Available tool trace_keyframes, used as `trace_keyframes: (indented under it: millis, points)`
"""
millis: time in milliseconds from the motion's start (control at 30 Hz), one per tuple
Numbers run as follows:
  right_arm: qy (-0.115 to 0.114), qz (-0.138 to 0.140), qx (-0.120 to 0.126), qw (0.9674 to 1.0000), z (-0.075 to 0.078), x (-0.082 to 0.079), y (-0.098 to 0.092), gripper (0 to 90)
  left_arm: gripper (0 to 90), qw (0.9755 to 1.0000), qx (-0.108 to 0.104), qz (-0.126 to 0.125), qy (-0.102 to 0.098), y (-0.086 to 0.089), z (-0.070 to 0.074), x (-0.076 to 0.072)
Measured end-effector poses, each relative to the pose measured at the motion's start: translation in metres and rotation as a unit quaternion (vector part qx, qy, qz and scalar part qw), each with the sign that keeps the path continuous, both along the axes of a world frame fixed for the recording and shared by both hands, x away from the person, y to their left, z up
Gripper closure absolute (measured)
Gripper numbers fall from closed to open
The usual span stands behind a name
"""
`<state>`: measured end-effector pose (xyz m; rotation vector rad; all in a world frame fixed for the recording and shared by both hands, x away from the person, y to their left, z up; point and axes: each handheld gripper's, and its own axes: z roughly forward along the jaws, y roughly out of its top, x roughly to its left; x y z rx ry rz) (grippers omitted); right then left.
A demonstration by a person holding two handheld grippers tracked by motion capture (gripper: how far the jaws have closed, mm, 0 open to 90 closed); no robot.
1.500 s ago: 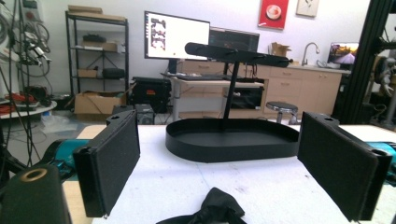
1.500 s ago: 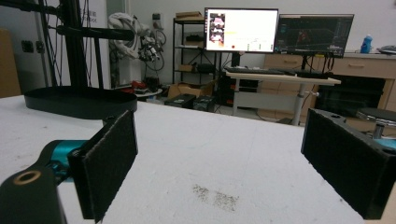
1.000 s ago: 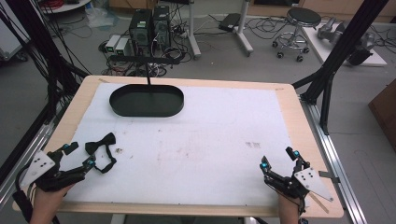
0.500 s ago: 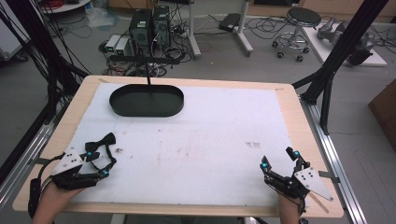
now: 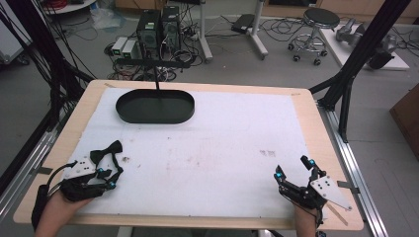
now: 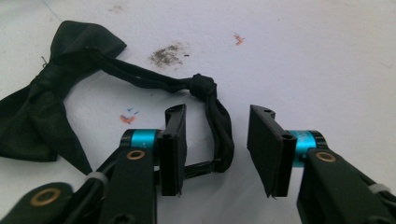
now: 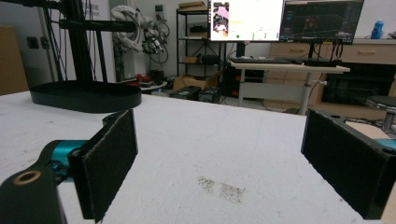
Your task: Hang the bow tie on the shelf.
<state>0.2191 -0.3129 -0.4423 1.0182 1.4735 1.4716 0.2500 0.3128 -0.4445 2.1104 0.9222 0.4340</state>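
A white, faintly stained sheet covers the wooden table [image 5: 79,113], which is edged in pale wood with metal rails alongside, and beyond it is a workshop floor with computer towers [image 5: 158,27], tangled cables and a round stool [image 5: 320,19]. At the left, the left gripper [image 5: 109,174] lies low over the sheet with its jaws spread, and the black bow tie [image 5: 105,152] sits right at its tips. From the left gripper view, the bow's two satin-looking wings fan out to the left of the jaws, long axis slanting from lower left up toward the top, cinched at a tight centre knot. The bow tie's strap [image 6: 154,80], a thin, crinkled fabric cord, runs rightward from that knot to a small knot [image 6: 203,86] just ahead of the jaws, then loops down between them, touching neither pad as far as can be seen. A grey smudge [image 6: 169,54] lies beyond the strap. Far ahead and slightly right of this gripper rests an oval black tray [image 5: 154,106], shallow and smooth-walled, with a dark post [image 5: 157,79] rising behind it. Over at the right, the right gripper [image 5: 292,169] hovers near the table's near edge, jaws wide apart, its coarse black foam-like pads [image 7: 108,158] framing bare sheet and a faint grey mark [image 7: 221,188]. Past them its view catches desks and lit monitors [image 7: 285,19].
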Motion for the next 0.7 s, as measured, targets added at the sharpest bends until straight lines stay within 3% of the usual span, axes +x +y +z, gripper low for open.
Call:
trace_keyframes:
  millis: [133, 167, 300, 533, 700]
  points:
    - [0.005, 0.002, 0.001, 1.0, -0.0005, 0.0003, 0.0004, 9.8, 66.5, 1.0, 0.001, -0.004, 0.006, 0.0008, -0.0004, -0.0004]
    - [0.005, 0.003, -0.001, 1.0, -0.0007, 0.0007, 0.0006, 9.8, 74.3, 1.0, 0.0, -0.007, 0.005, 0.0002, -0.0005, -0.001]
    - [0.007, 0.004, -0.003, 1.0, -0.0009, 0.0012, 0.002, 9.8, 84.7, 0.9999, 0.004, -0.011, 0.006, -0.0015, 0.0002, -0.0014]
    - [0.009, 0.005, -0.008, 0.9999, -0.0015, 0.0019, 0.0025, 9.8, 87.7, 0.9999, 0.008, -0.011, -0.01, -0.0034, -0.0007, -0.0021]
    - [0.009, 0.005, -0.008, 0.9999, -0.0017, 0.002, 0.0024, 9.8, 87.9, 0.9989, 0.001, -0.006, -0.046, -0.0072, 0.0043, -0.0035]
